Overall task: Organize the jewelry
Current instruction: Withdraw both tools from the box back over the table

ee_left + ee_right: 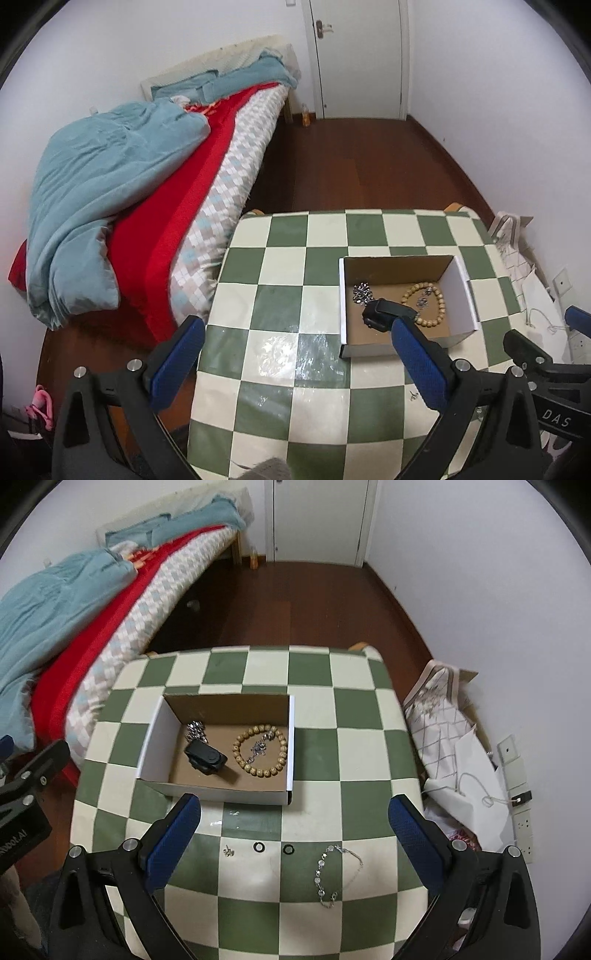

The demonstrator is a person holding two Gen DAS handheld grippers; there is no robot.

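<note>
A white cardboard box (155, 734) with a brown inside stands on the green-and-cream checked table (314, 709). In it lie a wooden bead bracelet (260, 749), a silver chain piece (195, 729), a small metal piece inside the bracelet (258, 747) and a black watch (205, 757). On the table in front of the box lie a silver chain bracelet (327, 871), two black rings (259, 847) (287, 849) and a small stud (228, 850). My right gripper (293, 830) is open and empty above these. My left gripper (295, 354) is open and empty, left of the box (461, 291).
A bed (192, 192) with blue and red bedding stands left of the table. Dark wood floor (351, 158) and a white door (358, 55) lie beyond. Bags and paper (454, 746) are piled at the right wall by sockets.
</note>
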